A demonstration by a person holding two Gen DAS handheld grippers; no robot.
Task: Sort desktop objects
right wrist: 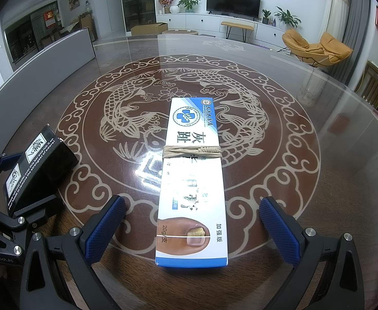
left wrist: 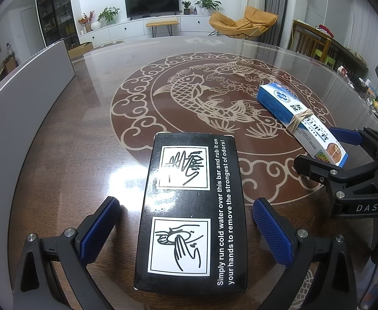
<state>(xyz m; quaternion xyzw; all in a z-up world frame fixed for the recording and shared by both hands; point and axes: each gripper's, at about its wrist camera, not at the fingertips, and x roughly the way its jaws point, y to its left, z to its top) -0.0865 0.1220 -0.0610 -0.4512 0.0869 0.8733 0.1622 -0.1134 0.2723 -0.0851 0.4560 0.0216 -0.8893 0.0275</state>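
A black box [left wrist: 192,211] with white hand drawings and English print lies flat on the round table, between the fingers of my left gripper [left wrist: 186,215]. The jaws stand open, with gaps on both sides of the box. A long blue-and-white ointment box [right wrist: 192,180], bound with a straw-coloured cord, lies between the fingers of my right gripper [right wrist: 192,218], which is also open and clear of it. The ointment box [left wrist: 301,121] shows at the right in the left wrist view, with the right gripper [left wrist: 328,144] around its near end. In the right wrist view, the black box [right wrist: 38,165] is at the left.
The table [right wrist: 279,155] is dark brown and glossy, with a carp medallion in its middle. A grey panel [left wrist: 21,103] stands along its left edge. A TV, plants and an orange chair [right wrist: 315,46] are in the room beyond.
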